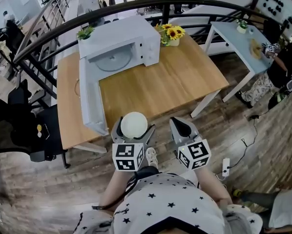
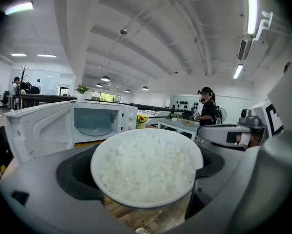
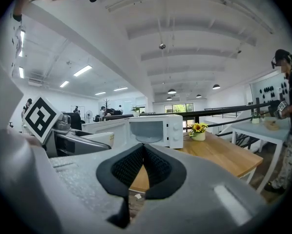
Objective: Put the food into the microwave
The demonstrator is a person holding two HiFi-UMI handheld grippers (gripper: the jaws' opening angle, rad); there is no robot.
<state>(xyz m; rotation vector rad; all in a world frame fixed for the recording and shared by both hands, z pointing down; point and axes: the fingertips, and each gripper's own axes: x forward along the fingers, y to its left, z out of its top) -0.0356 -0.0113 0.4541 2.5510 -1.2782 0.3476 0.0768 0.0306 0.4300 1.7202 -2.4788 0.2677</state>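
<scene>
Clamps bowl of rice [image 2: 146, 167] in left gripper [image 1: 134, 132] at lower centre. Holds right gripper [image 3: 143, 165] just beside, jaws pressed together, empty. Faces open microwave [image 1: 120, 45], upper left, on table [image 1: 175, 82].

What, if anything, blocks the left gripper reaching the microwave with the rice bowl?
Probably reachable, yes: the microwave door stands wide open, the cavity holds only a turntable, the table before it is bare. The left gripper holds the rice bowl off the near edge.
</scene>
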